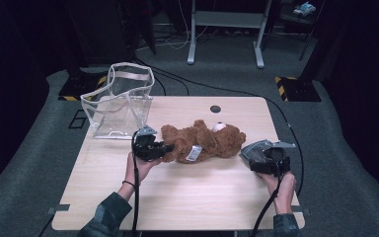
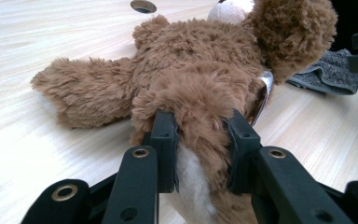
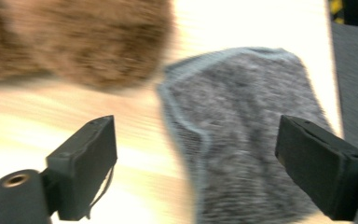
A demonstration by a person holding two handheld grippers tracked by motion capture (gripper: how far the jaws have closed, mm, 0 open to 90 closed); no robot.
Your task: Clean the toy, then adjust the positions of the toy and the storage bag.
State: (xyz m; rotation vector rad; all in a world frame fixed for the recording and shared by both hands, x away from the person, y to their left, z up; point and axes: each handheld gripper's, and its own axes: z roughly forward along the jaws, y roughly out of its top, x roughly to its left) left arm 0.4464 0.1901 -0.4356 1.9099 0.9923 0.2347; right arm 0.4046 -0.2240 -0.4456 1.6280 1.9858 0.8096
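Note:
A brown teddy bear [image 1: 202, 140] lies on its side in the middle of the wooden table [image 1: 202, 197]. My left gripper [image 1: 167, 148] comes in from the bear's left. In the left gripper view its black jaws [image 2: 200, 135] are shut on one furry leg of the bear [image 2: 200, 70]. A grey knitted cloth [image 1: 256, 149] lies flat just right of the bear's head. My right gripper [image 1: 266, 160] hovers over the cloth's near edge. In the right gripper view [image 3: 196, 149] the jaws stand wide open above the cloth [image 3: 242, 121], with nothing between the pads.
A clear plastic bag [image 1: 121, 101] with pale handles stands upright at the table's back left corner. A round cable hole [image 1: 215, 108] sits near the back edge. Cables run across the carpet behind the table.

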